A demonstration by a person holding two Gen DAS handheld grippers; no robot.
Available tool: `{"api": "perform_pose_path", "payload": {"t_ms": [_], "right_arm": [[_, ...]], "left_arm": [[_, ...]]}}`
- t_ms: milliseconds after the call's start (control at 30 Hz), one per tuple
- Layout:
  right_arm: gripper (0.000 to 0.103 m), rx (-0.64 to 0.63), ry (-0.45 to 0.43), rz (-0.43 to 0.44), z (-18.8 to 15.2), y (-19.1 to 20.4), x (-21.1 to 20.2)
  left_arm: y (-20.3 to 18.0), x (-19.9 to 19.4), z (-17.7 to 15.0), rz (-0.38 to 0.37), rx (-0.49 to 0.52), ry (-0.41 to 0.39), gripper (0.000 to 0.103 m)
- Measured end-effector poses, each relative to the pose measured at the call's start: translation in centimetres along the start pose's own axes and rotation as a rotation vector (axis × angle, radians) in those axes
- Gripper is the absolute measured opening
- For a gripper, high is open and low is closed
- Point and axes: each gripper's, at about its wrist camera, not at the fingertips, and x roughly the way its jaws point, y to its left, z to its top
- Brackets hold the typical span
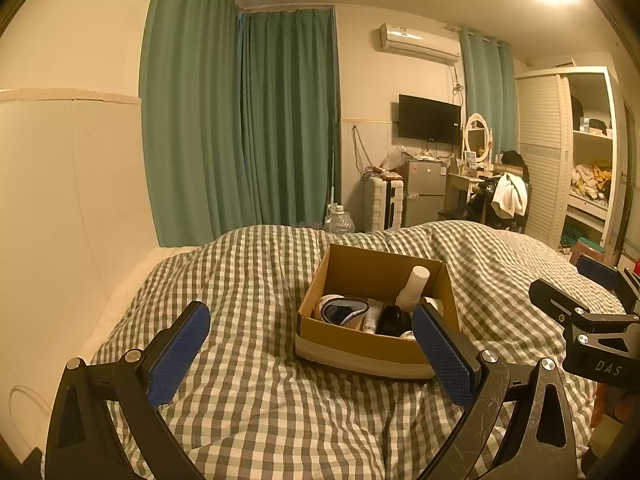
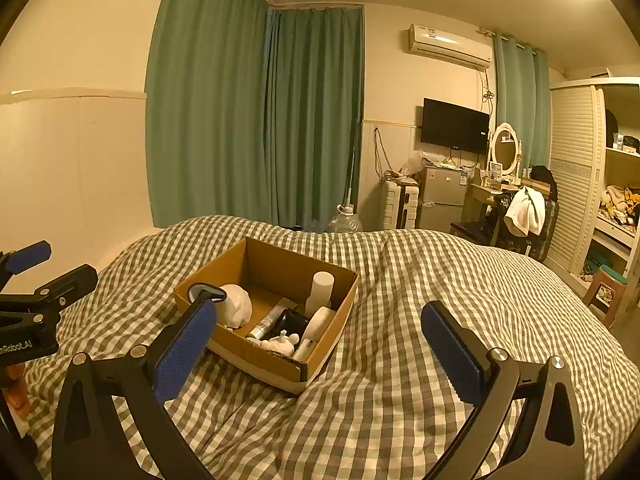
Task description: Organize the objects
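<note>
An open brown cardboard box [image 2: 276, 320] sits on the bed's grey-and-white checked duvet [image 2: 400, 320], roughly in the middle of the bed. Inside it stands an upright white cylindrical bottle [image 2: 321, 292] near the far right corner, with a crumpled white cloth item [image 2: 236, 306] at the left side, a silver-grey tube [image 2: 267, 323] lying along the bottom, a glossy black object [image 2: 294, 322] beside the tube, and a small white figure-like piece [image 2: 280, 342] by the near wall, though what that piece is remains unclear. The left gripper [image 1: 312, 354] hovers above the duvet just in front of the box with its blue-padded fingers spread wide and nothing between them. The right gripper [image 2: 320, 354] hangs over the duvet at the box's near right corner, its fingers likewise spread apart and empty. Green curtains [image 2: 248, 120] cover the far wall, and a black wall-mounted television [image 2: 454, 126] hangs beside a white wardrobe [image 2: 576, 168].
</note>
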Motion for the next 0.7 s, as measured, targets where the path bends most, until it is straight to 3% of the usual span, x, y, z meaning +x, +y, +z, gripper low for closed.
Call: {"api": "perform_pose_path", "payload": {"t_ms": [700], "right_arm": [[0.103, -0.009, 0.008, 0.000, -0.02, 0.06, -0.14]], "left_arm": [[-0.07, 0.19, -0.07, -0.005, -0.002, 0.009, 0.103]]}}
